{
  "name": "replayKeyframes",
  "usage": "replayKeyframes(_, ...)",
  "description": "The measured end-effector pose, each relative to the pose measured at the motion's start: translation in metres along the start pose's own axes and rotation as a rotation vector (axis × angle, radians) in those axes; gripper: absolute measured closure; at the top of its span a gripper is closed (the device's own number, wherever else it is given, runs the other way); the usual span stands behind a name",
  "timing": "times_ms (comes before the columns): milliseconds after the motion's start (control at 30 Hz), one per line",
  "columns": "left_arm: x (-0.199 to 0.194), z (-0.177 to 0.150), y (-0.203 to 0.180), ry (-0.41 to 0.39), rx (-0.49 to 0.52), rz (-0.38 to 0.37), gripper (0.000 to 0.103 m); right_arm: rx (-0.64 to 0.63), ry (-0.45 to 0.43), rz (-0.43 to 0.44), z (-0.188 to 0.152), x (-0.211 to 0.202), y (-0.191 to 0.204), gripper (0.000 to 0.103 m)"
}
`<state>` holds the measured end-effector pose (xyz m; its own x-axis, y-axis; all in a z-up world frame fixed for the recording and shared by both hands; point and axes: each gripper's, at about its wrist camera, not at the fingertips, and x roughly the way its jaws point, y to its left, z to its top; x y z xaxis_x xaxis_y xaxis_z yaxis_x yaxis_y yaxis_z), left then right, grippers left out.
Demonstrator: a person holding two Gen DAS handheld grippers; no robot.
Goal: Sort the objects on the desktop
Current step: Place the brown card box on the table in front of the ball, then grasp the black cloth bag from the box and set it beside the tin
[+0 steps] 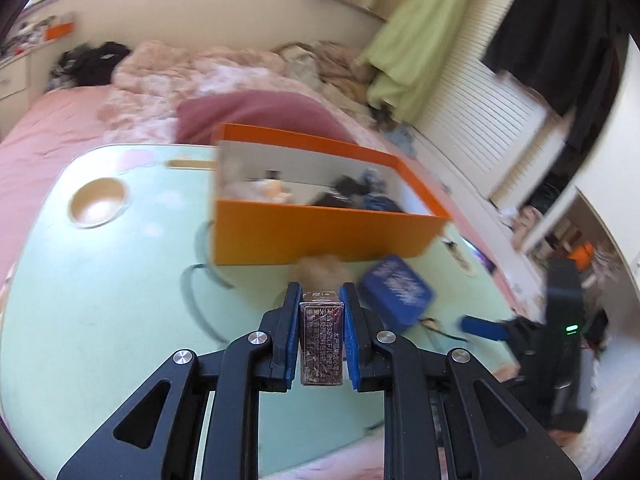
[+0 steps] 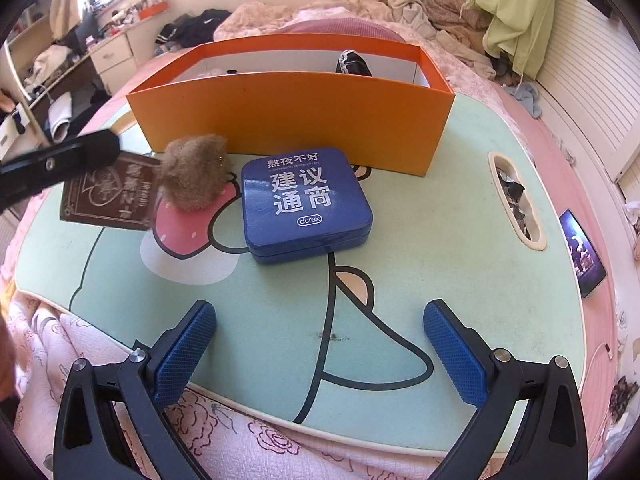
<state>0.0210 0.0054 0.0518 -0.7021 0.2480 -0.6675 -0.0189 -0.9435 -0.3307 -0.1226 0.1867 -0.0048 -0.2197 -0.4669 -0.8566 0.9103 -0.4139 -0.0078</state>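
My left gripper (image 1: 320, 292) is shut on a flat brown box (image 1: 322, 340), seen edge-on between its blue pads. In the right wrist view the same gripper (image 2: 100, 148) comes in from the left, holding the brown box (image 2: 108, 192) above the table beside a brown fluffy ball (image 2: 196, 176). An orange box (image 2: 296, 120) with a few items inside stands behind a blue tin (image 2: 308, 204). My right gripper (image 2: 320, 308) is open over the near table edge, empty. From the left wrist, the orange box (image 1: 320, 236), fluffy ball (image 1: 320, 270) and blue tin (image 1: 400, 292) lie ahead.
The mint-green table (image 2: 440, 280) has a cartoon print, a round cup recess (image 1: 97, 202) and a long slot (image 2: 516, 200) holding small things. It sits on a pink bed with a phone (image 2: 582, 256) at the right. Bedding and clothes lie behind.
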Motion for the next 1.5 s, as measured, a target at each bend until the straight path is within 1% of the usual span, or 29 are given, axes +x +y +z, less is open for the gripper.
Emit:
replayKeyframes(67, 0.013, -0.004, 0.009, 0.037, 0.001, 0.043, 0.079, -0.001, 0.000, 0.001, 0.000, 0.000, 0.000, 0.000)
replayKeyframes(133, 0.022, -0.009, 0.012, 0.055, -0.011, 0.033, 0.079, -0.001, 0.000, -0.001, 0.000, 0.000, 0.000, 0.000)
replayKeyframes(167, 0.030, -0.011, 0.011, 0.081, -0.013, 0.033, 0.078, 0.000, 0.000, 0.000, 0.000, 0.000, 0.000, 0.000)
replayKeyframes(200, 0.034, -0.013, 0.010, 0.101, -0.006, 0.043, 0.071, 0.000, 0.000, 0.001, 0.000, 0.000, 0.000, 0.000)
replayKeyframes(233, 0.037, -0.013, 0.008, 0.118, 0.004, 0.056, 0.068, 0.000, 0.000, 0.001, 0.000, 0.000, 0.000, 0.000)
replayKeyframes(267, 0.037, -0.013, 0.006, 0.124, 0.014, 0.069, 0.060, 0.000, 0.000, 0.000, 0.000, 0.000, 0.000, 0.000)
replayKeyframes(300, 0.035, -0.014, 0.004, 0.116, 0.021, 0.081, 0.050, 0.000, 0.000, 0.000, 0.000, 0.000, 0.000, 0.000)
replayKeyframes(333, 0.032, -0.013, 0.004, 0.104, 0.028, 0.092, 0.045, 0.000, 0.000, 0.000, 0.000, 0.000, 0.000, 0.000)
replayKeyframes(400, 0.022, -0.016, 0.000, 0.066, 0.049, 0.119, 0.027, 0.000, 0.000, 0.000, 0.000, 0.000, 0.000, 0.000)
replayKeyframes(467, 0.016, -0.021, -0.005, 0.061, 0.084, 0.152, 0.021, 0.000, 0.000, 0.001, 0.000, 0.000, 0.000, 0.000)
replayKeyframes(533, 0.017, -0.026, -0.009, 0.079, 0.127, 0.183, 0.021, -0.001, 0.000, 0.001, -0.001, 0.000, 0.000, 0.000)
replayKeyframes(600, 0.030, -0.032, -0.005, 0.149, 0.129, 0.217, 0.020, -0.001, 0.000, 0.001, -0.001, 0.000, -0.001, 0.000)
replayKeyframes(633, 0.030, -0.032, -0.005, 0.134, 0.146, 0.247, 0.016, -0.001, 0.001, 0.000, -0.001, 0.000, 0.000, 0.000)
replayKeyframes(667, 0.032, -0.033, -0.002, 0.146, 0.152, 0.270, 0.012, -0.002, -0.002, -0.001, -0.001, -0.001, -0.001, 0.000)
replayKeyframes(733, 0.036, -0.034, -0.004, 0.161, 0.170, 0.288, 0.003, -0.002, -0.002, 0.000, -0.001, -0.001, 0.000, 0.000)
replayKeyframes(767, 0.039, -0.034, -0.005, 0.170, 0.175, 0.281, 0.000, -0.002, -0.003, 0.000, -0.001, -0.001, 0.000, 0.000)
replayKeyframes(867, 0.037, -0.035, -0.004, 0.163, 0.177, 0.273, 0.000, 0.011, -0.010, 0.011, -0.001, -0.003, -0.001, 0.000)
replayKeyframes(900, 0.037, -0.035, -0.003, 0.163, 0.176, 0.273, 0.000, 0.020, -0.018, 0.028, 0.000, -0.005, -0.003, 0.003)
replayKeyframes(933, 0.037, -0.035, -0.003, 0.162, 0.176, 0.272, 0.000, 0.026, -0.027, 0.066, 0.001, -0.010, -0.005, 0.017)
replayKeyframes(967, 0.036, -0.035, -0.003, 0.161, 0.176, 0.271, 0.000, 0.031, -0.022, 0.101, 0.005, -0.014, -0.008, 0.034)
replayKeyframes(1033, 0.037, -0.037, -0.005, 0.159, 0.177, 0.271, 0.000, 0.044, -0.024, 0.117, 0.016, -0.026, -0.014, 0.049)
replayKeyframes(1133, 0.040, -0.035, -0.006, 0.159, 0.176, 0.272, 0.000, 0.038, -0.110, 0.082, 0.049, -0.054, -0.018, 0.050)
replayKeyframes(1200, 0.039, -0.036, -0.007, 0.159, 0.176, 0.272, 0.000, 0.026, -0.110, 0.072, 0.077, -0.060, -0.019, 0.050)
replayKeyframes(1233, 0.040, -0.035, -0.007, 0.159, 0.176, 0.272, 0.000, 0.025, -0.084, 0.088, 0.097, -0.057, -0.019, 0.050)
replayKeyframes(1267, 0.040, -0.035, -0.007, 0.159, 0.175, 0.272, 0.000, 0.032, -0.065, 0.102, 0.109, -0.053, -0.023, 0.050)
replayKeyframes(1367, 0.039, -0.035, -0.007, 0.159, 0.176, 0.272, 0.000, 0.072, 0.047, 0.151, 0.155, -0.023, -0.025, 0.050)
replayKeyframes(1400, 0.040, -0.035, -0.007, 0.159, 0.176, 0.272, 0.000, 0.077, 0.062, 0.149, 0.163, -0.014, -0.026, 0.050)
replayKeyframes(1433, 0.040, -0.035, -0.007, 0.159, 0.176, 0.272, 0.000, 0.062, 0.091, 0.128, 0.173, -0.003, -0.022, 0.049)
replayKeyframes(1500, 0.040, -0.035, -0.007, 0.158, 0.176, 0.271, 0.000, 0.038, 0.141, 0.065, 0.183, 0.017, -0.018, 0.049)
